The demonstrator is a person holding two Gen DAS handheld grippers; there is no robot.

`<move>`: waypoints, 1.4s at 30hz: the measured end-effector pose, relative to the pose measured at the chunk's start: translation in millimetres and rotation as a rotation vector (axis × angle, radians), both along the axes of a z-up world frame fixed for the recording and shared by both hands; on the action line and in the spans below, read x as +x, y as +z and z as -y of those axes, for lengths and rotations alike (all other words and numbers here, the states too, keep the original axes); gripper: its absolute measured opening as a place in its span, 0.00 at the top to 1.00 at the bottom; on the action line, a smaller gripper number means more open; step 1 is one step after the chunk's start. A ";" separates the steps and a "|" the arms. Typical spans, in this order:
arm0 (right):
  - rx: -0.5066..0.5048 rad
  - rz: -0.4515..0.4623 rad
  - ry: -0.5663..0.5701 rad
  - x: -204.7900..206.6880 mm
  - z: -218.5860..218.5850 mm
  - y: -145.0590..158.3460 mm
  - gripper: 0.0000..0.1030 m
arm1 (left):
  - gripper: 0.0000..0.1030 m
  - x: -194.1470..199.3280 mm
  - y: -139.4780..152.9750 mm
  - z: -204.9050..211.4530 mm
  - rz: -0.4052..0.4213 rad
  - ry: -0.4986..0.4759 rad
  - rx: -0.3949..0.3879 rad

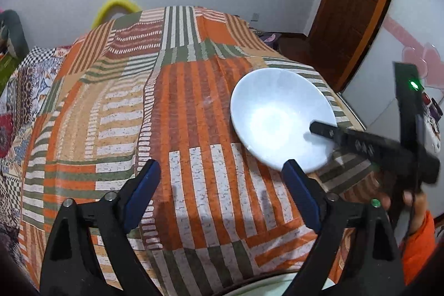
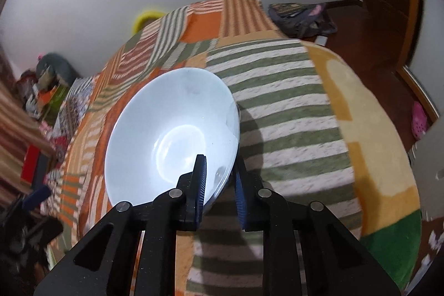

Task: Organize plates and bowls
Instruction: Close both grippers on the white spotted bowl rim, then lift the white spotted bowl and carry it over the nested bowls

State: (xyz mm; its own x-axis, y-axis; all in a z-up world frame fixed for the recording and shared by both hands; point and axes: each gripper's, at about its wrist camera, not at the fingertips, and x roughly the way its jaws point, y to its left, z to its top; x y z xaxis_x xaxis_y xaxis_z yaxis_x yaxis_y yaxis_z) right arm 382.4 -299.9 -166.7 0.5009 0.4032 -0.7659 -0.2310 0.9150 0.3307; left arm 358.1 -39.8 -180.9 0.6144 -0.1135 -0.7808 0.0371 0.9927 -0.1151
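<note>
The right claw (image 2: pixel 219 182) is clamped on the rim of a white bowl (image 2: pixel 172 135): one finger sits inside the bowl, the other outside under the wall, with the rim pinched between them at about 5 o'clock of the bowl. In the left wrist view the same bowl (image 1: pixel 277 115) sits toward 2 o'clock of the striped bedspread (image 1: pixel 166 101), tilted, and appears lifted or half lifted off the cloth; whether its far edge touches the bed cannot be told. The left claw (image 1: pixel 222 190) hangs with its fingers spread wide and nothing between them, near the bowl's 7 o'clock edge.

The step in hand looks like carrying this bowl to where it belongs. A pale rim (image 1: pixel 277 287) at 6 o'clock of the left view, below the left claw, may be another dish, but too little shows to say.

To do this well:
- A single-rim pinch on smooth glazed ware is likely to slip or swing, so keep the grip firm and the motion slow.
- Keep the bowl close to level; the heavy side hangs away from the claw.
- Bring the left claw under or onto the opposite rim, around 11 o'clock, if it sags.
- Lower it gently, since the soft bed may let it tip.
</note>
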 end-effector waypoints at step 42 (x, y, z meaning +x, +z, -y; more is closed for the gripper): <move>0.024 0.139 0.138 -121.6 -66.4 64.8 0.84 | 0.91 -123.3 57.6 -43.0 0.064 0.008 -0.074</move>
State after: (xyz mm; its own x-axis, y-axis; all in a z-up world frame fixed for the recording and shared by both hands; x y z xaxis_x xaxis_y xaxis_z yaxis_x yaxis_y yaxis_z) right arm 260.9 -233.6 -101.9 0.5396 0.4925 -0.6828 -0.3987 0.8638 0.3080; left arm 234.8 3.2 -123.3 0.6639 -0.1644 -0.7295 0.0392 0.9818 -0.1856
